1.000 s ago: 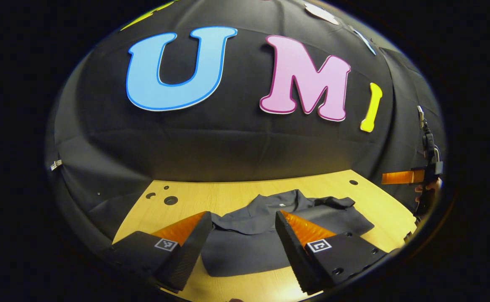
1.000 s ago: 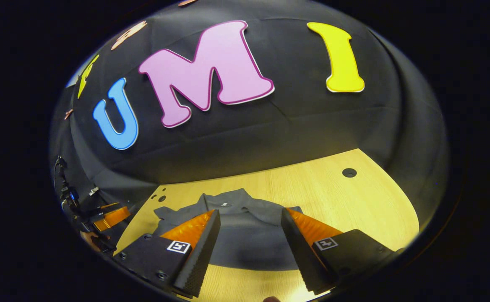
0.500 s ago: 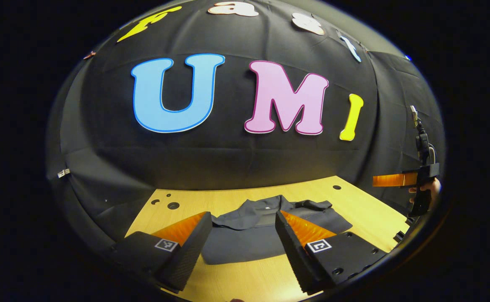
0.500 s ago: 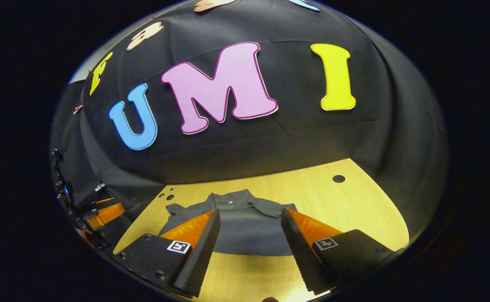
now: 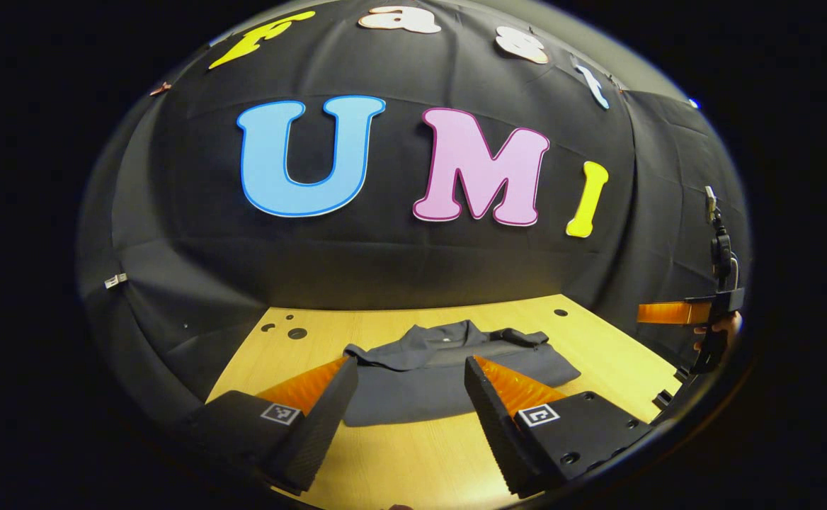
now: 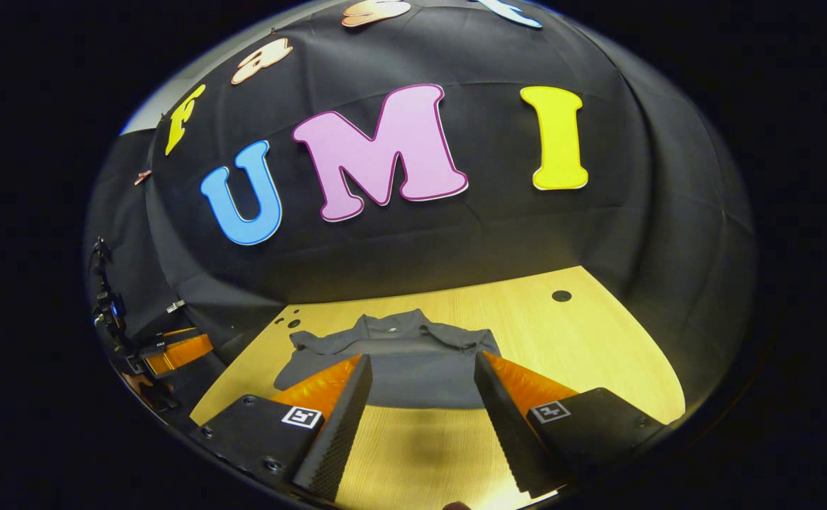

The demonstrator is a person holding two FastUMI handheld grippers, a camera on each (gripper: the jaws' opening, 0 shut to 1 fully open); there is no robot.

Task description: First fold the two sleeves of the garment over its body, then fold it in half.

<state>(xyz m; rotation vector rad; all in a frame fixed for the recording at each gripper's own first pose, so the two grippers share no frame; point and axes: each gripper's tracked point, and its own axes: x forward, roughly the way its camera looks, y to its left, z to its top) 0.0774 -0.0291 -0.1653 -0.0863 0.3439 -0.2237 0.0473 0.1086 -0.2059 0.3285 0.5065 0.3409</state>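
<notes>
Pale wood of the table (image 5: 413, 460) carries the dark garment (image 5: 449, 375), lying compact with its collar toward the wall. Over the last second both hand-held grippers have drawn back from it: the left hand-held gripper (image 5: 405, 414) and right hand-held gripper (image 6: 420, 418) hover with fingers wide and empty. Folding looks finished, judging by that retreat.

Folded garment (image 6: 413, 358) on table (image 6: 583, 340); fingers (image 6: 346, 414) apparently apart.
</notes>
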